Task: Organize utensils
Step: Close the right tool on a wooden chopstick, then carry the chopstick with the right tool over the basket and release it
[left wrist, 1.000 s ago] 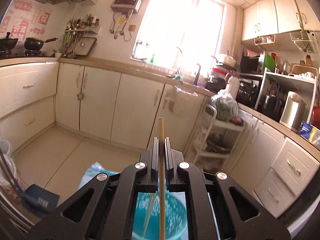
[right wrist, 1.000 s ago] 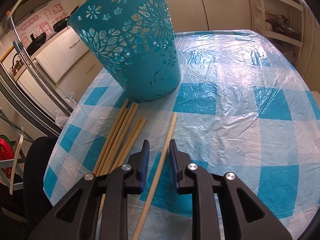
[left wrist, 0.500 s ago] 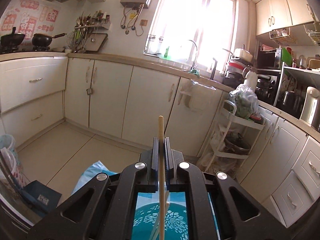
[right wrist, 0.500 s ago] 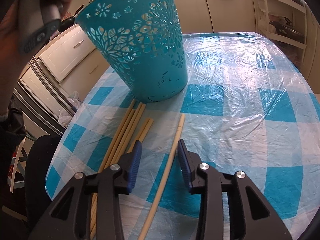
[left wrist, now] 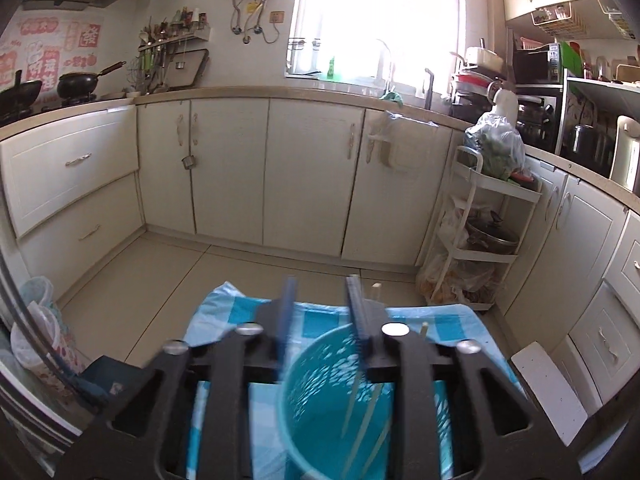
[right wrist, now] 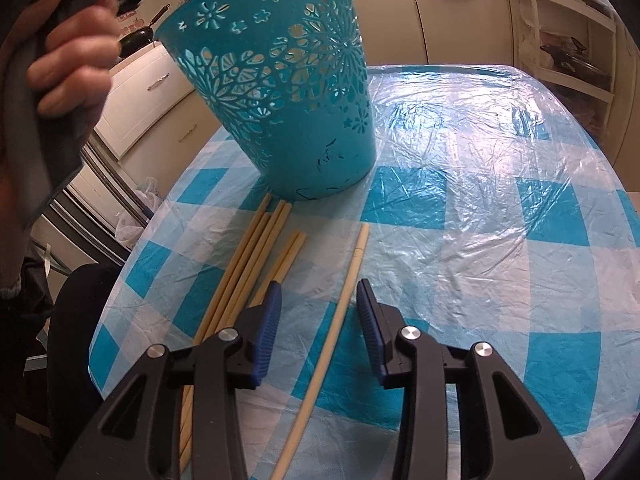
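While right hand-held gripper (right wrist: 319,304) straddles chopstick (right wrist: 334,328) open, an off-center close could roll it; left hand-held gripper (left wrist: 320,308) just opened, empty, above bin (left wrist: 320,400).

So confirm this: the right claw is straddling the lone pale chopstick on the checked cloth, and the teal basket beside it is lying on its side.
Not quite. In the right wrist view the teal basket stands upright. The right claw does straddle the lone chopstick on the checked cloth.

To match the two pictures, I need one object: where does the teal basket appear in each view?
Left wrist: teal basket, bottom centre, seen from above, chopsticks inside.
Right wrist: teal basket, upper centre, standing on the table beyond loose chopsticks.
Shared landmark: blue checked tablecloth.
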Demonstrator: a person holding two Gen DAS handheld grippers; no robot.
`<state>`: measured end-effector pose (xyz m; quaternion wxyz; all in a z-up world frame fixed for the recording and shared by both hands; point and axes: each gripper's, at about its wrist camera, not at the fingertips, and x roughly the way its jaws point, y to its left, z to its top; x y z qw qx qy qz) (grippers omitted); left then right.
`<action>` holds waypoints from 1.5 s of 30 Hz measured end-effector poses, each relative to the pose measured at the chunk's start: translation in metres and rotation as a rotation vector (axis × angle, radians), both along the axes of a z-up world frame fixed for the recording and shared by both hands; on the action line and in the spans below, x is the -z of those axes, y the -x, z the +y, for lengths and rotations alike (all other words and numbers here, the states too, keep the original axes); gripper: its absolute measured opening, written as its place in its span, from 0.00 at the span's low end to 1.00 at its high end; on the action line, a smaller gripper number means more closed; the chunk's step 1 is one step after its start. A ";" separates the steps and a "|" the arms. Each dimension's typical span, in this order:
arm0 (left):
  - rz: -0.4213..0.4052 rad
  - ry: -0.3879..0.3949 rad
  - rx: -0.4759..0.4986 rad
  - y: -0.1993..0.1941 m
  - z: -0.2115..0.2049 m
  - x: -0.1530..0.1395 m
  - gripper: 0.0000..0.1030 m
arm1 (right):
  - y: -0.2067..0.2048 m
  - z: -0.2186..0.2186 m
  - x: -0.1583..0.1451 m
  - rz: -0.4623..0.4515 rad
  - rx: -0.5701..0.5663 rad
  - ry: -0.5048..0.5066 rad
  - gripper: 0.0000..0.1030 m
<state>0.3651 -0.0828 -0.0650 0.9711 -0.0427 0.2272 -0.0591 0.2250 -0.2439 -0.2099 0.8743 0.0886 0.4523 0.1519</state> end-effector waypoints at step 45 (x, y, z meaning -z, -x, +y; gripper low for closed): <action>0.296 0.002 -0.105 0.080 0.104 0.141 0.76 | -0.098 -0.019 -0.185 -0.704 0.289 -0.258 0.06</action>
